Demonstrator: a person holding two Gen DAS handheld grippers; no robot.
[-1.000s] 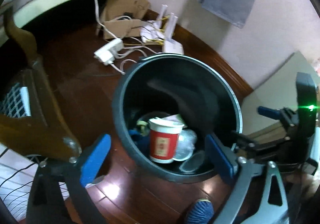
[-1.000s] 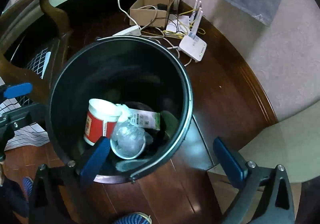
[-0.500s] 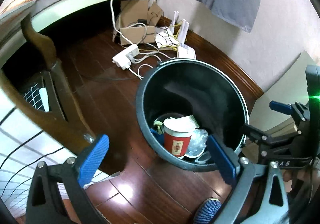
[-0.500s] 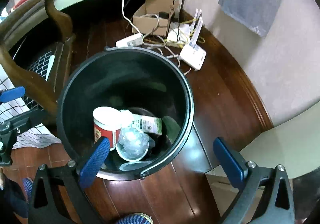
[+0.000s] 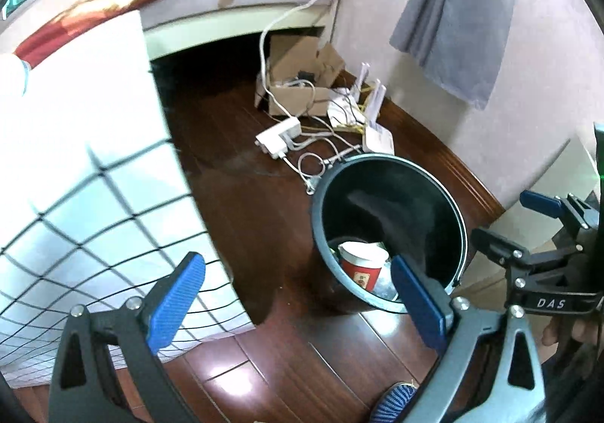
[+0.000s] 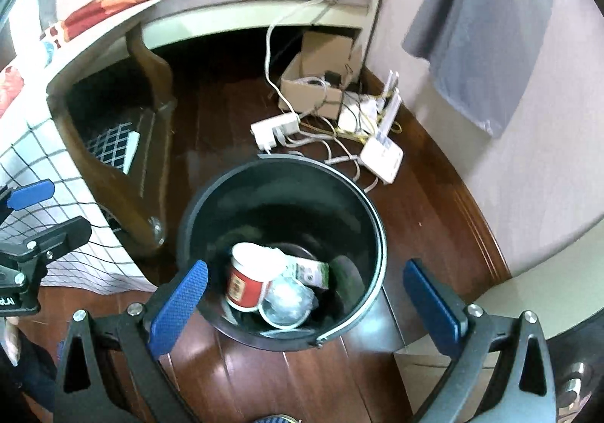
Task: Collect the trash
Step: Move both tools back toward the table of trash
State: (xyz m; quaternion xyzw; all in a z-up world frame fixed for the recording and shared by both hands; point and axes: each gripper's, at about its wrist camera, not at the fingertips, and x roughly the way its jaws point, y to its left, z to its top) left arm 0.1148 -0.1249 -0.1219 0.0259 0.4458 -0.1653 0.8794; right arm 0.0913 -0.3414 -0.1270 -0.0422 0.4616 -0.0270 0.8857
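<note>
In the left wrist view, the left gripper (image 5: pixel 298 298) has its blue-padded jaws spread wide with nothing between them. The black trash bin (image 5: pixel 445 204) stands on the dark wooden floor (image 5: pixel 245 196), ahead and to the right, its near rim partly hidden behind the right-hand finger. Inside it a red paper cup (image 5: pixel 362 266) stands upright; a small pale label on its side is too blurred to read. A white cloth with a black grid (image 5: pixel 87 204) fills the left of the view. Beyond the bin lie a white power strip (image 5: pixel 279 138), a white router (image 5: pixel 377 138) and a cardboard box (image 5: pixel 298 83). At the right edge the right gripper (image 5: pixel 528 219) shows from the side, jaws apart, and its body carries the letters "DAS".

In the right wrist view, the right gripper (image 6: pixel 305 294) also stands wide open and empty, above the trash bin (image 6: pixel 264 181), which sits between the two fingers and slightly beyond them. In the bin the red paper cup (image 6: pixel 247 281) leans against a clear plastic cup (image 6: pixel 288 300), with a white and green carton (image 6: pixel 311 272) just behind them; the print on the carton and on the cup's label cannot be read. The left gripper (image 6: pixel 37 211) shows at the left edge, its jaws apart.
</note>
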